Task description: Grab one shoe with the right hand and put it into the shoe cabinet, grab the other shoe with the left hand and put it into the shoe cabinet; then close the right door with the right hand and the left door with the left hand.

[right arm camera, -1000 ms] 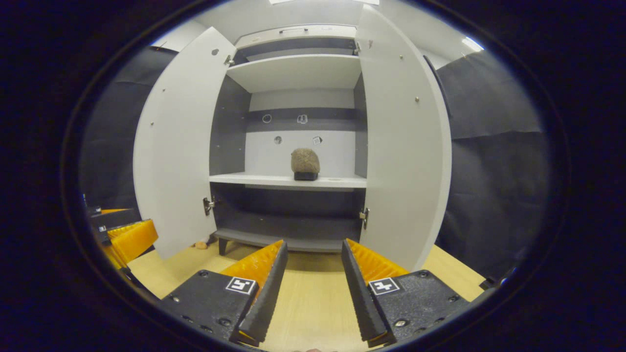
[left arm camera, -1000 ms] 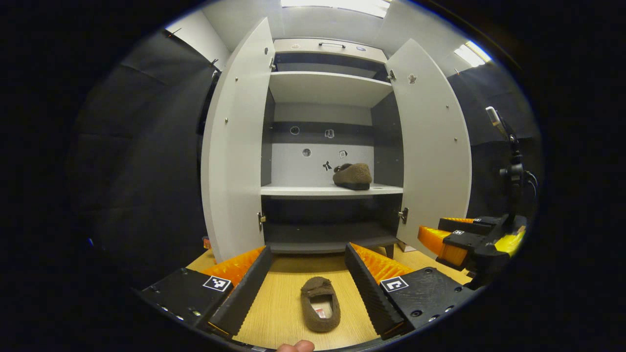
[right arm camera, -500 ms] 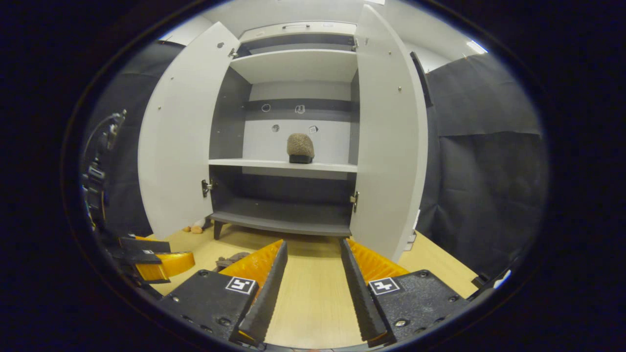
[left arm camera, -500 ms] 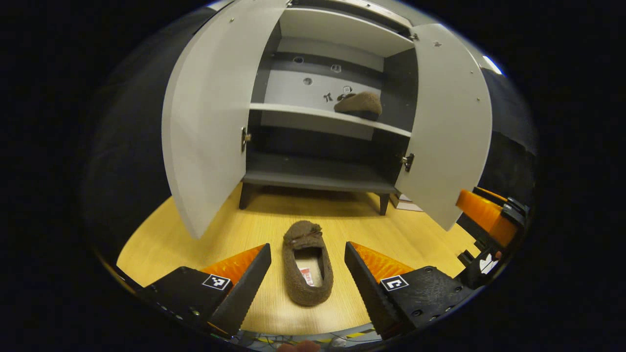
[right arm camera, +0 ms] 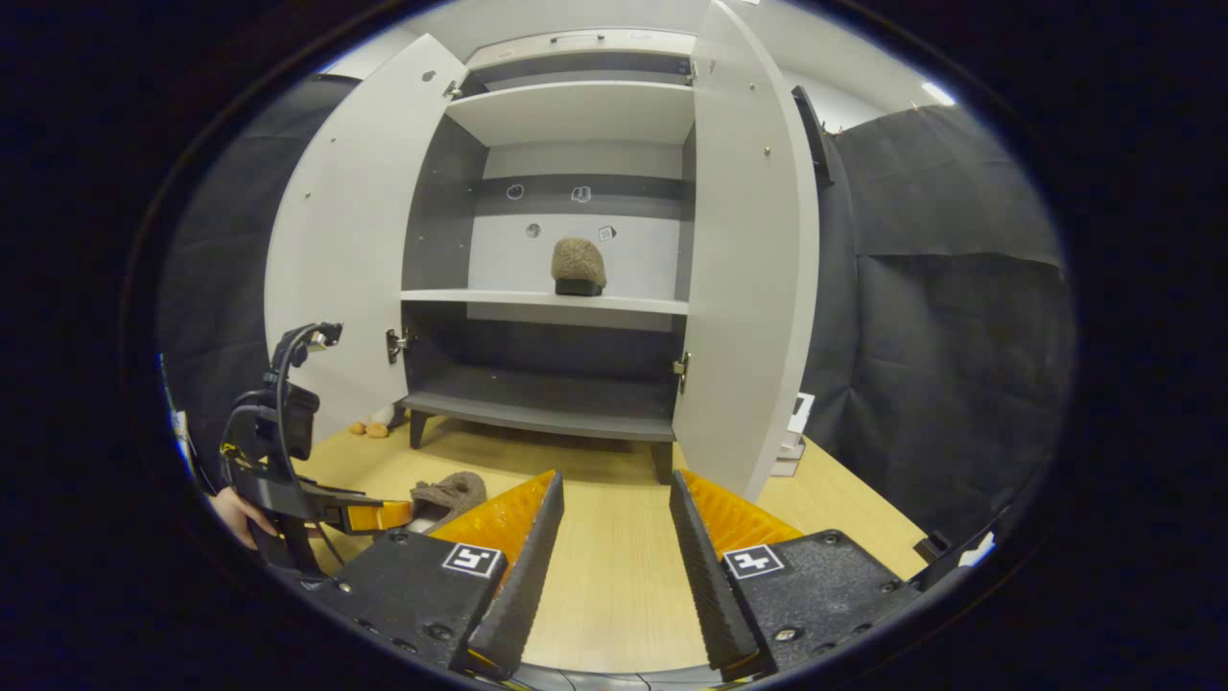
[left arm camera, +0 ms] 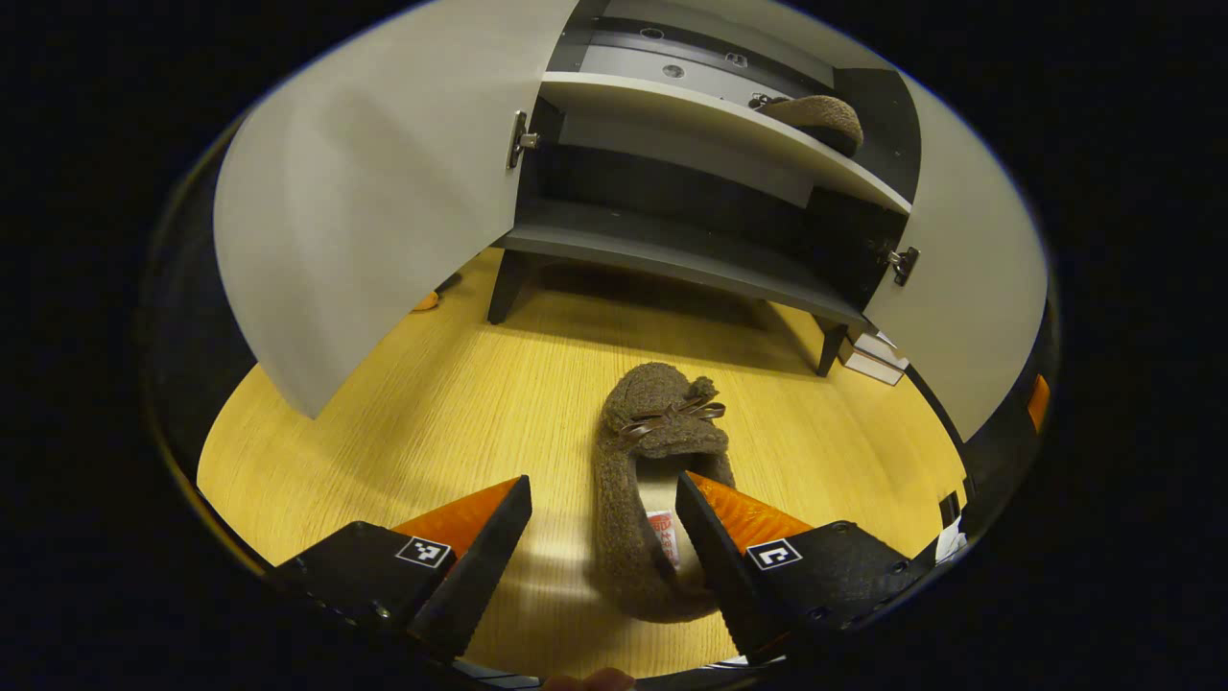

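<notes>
Left gripper (left arm camera: pixel 602 509), fingers spread, straddled the heel of the brown shoe (left arm camera: pixel 652 480) lying before the shoe cabinet (left arm camera: pixel 672 245), evidently positioned to grasp it for shelving.

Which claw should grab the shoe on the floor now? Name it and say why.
Left. The left claw is open and down at the floor shoe, one finger inside its opening. The right claw hangs open over bare floor, facing the cabinet.

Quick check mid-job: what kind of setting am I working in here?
Likely a staged recording booth, not a home: a white shoe cabinet with both doors open stands on a wood-look floor, black cloth hangs beside it, and one brown slipper lies in front.
</notes>
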Tool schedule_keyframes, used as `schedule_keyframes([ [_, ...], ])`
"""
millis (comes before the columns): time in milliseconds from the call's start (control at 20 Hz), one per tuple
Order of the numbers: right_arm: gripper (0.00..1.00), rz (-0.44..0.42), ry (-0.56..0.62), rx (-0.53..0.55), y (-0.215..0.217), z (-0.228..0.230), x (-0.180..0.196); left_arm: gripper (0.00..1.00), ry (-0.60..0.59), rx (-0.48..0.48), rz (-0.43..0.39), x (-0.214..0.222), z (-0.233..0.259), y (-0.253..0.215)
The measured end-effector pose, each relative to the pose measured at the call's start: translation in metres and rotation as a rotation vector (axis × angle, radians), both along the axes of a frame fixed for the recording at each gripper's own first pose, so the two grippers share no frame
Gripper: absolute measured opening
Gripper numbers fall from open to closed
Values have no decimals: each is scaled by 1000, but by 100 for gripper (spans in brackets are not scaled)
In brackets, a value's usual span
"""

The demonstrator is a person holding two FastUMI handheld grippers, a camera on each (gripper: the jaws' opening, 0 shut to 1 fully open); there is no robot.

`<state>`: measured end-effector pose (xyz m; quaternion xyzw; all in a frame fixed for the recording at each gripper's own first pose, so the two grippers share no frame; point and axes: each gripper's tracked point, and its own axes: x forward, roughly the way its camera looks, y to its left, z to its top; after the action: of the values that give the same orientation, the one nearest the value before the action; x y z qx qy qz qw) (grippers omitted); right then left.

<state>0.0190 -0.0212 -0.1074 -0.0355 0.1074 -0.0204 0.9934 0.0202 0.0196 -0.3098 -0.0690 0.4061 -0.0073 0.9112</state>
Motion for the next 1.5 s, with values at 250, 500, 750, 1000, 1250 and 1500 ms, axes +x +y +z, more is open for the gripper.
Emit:
schedule_keyframes([
  [250, 71, -13, 30, -1, -7, -7, 5, 96, 37, 2, 35, 20, -29, 13],
  [500, 70, -14, 49, -11, -10, -12, 10, 95, 43, -16, 43, 31, -43, 12],
  [750, 71, -6, 58, -22, -9, -14, 14, 73, 5, -71, 63, 40, -46, 0],
  [1000, 71, 8, 60, -45, -6, -14, 16, 36, -10, -98, 85, 43, -48, -11],
  [1250, 71, 31, 69, -49, -1, -19, 16, 12, -22, -94, 139, 43, -46, 0],
  [1500, 71, 44, 48, -51, 4, -13, 15, 1, -98, -61, 178, 36, 11, 6],
])
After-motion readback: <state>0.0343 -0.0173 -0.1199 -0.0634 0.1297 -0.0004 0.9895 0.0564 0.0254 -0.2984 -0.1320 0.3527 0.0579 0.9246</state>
